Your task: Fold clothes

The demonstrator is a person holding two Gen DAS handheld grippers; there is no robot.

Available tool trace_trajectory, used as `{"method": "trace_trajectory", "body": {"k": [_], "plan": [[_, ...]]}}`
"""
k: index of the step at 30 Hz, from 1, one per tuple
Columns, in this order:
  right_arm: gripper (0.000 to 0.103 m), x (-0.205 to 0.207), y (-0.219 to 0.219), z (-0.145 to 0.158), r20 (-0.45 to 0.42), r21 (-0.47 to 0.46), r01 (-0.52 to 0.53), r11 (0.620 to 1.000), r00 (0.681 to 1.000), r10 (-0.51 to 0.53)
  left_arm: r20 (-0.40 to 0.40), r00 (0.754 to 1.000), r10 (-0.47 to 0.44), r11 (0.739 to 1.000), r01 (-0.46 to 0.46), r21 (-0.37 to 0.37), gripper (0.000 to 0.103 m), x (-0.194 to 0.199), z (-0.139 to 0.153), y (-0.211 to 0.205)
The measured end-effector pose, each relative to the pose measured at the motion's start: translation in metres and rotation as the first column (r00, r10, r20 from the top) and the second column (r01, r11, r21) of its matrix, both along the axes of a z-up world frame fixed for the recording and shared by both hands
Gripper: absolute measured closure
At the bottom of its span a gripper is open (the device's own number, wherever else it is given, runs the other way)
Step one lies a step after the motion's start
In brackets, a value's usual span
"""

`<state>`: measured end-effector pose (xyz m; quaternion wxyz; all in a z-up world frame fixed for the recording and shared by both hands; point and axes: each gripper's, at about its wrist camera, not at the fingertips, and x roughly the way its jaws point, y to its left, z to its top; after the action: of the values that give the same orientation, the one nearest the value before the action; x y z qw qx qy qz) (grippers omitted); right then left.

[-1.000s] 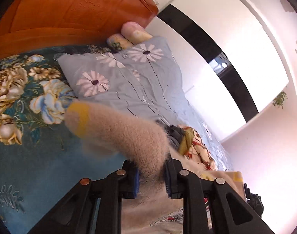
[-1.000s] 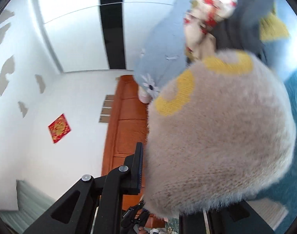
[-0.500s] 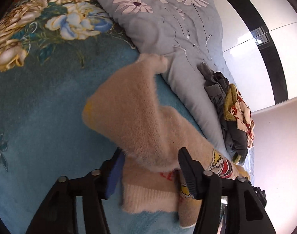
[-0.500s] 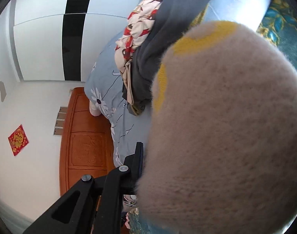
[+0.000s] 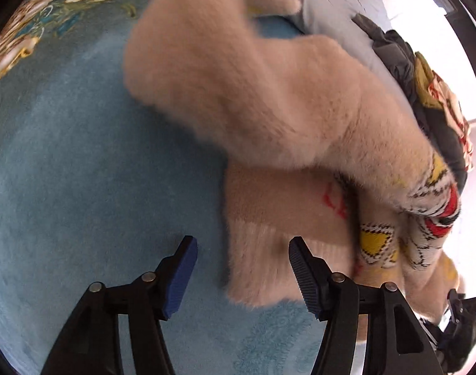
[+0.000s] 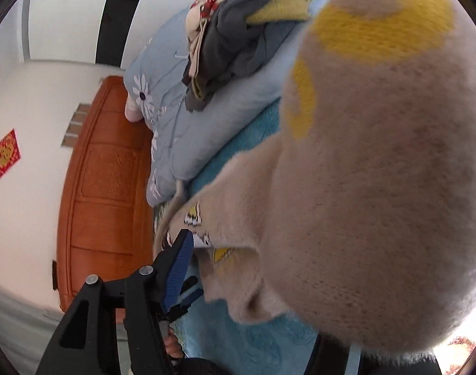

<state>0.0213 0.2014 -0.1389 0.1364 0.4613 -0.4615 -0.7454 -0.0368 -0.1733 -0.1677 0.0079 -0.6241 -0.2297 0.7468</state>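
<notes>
Where the sweater (image 5: 253, 100) lies bunched on the blue blanket (image 5: 81, 172), its white hem is seen just ahead of the left gripper (image 5: 241, 250), partly between the two fingers. The left jaws stand wide apart and nothing is held in them; the hem's corner sits nearer the right-hand finger. The sweater's long axis is judged to run from that hem away and to the right, toward the patterned front, with a sleeve thrown over the top. At the right gripper (image 6: 269, 265) only one finger is shown; the rest is covered by a mass of sweater pressed close to the lens, so its jaw state cannot be told, though cloth seems draped on it. A pile of other clothes (image 6: 231, 31) rests on the grey quilt (image 6: 187, 131) beyond. The left gripper is judged nearer the hem.
</notes>
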Motion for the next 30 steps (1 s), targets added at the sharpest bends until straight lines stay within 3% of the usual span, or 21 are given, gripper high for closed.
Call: {"method": "trace_trajectory", "body": {"k": [3,7,12,16,19,25,27,29,30], "plan": [[0.039,0.010,-0.013,-0.008,0.041,0.046,-0.029,0.999,0.999,0.027,-0.027,1.000,-0.002,1.000,0.001,-0.020,0.038,0.001,0.002,0.004],[0.039,0.032,0.011,-0.011,0.032,0.079,0.091,0.993,0.995,-0.094,-0.046,0.999,0.021,1.000,-0.021,0.001,0.038,0.002,0.002,0.002],[0.039,0.024,0.044,0.010,-0.003,0.126,0.224,0.966,0.974,-0.226,-0.063,0.997,0.040,0.999,-0.039,0.022,0.040,0.003,0.002,0.001],[0.039,0.029,0.038,0.005,0.075,0.072,0.164,0.984,0.983,-0.170,-0.080,0.996,0.030,0.999,-0.027,0.042,0.040,0.004,0.003,0.005],[0.039,0.041,-0.002,-0.009,0.132,0.041,0.044,0.998,0.990,-0.049,-0.075,0.997,0.005,0.998,-0.001,0.058,0.040,0.003,0.001,0.012],[0.039,0.021,-0.082,-0.024,0.122,0.001,-0.161,0.987,0.980,0.160,-0.077,0.997,-0.009,0.999,0.013,0.051,0.040,0.004,-0.003,0.016],[0.039,0.010,-0.104,-0.025,0.118,0.071,-0.224,0.972,0.969,0.215,-0.081,0.997,-0.011,0.998,0.015,0.058,0.041,0.004,-0.003,0.017],[0.039,0.002,-0.116,-0.030,0.150,0.153,-0.260,0.953,0.960,0.237,-0.085,0.996,-0.015,0.997,0.021,0.070,0.058,0.004,-0.003,0.019],[0.039,-0.001,-0.120,-0.033,0.156,0.166,-0.268,0.949,0.957,0.243,-0.081,0.997,-0.016,0.998,0.021,0.066,0.061,0.004,-0.004,0.019]]}}
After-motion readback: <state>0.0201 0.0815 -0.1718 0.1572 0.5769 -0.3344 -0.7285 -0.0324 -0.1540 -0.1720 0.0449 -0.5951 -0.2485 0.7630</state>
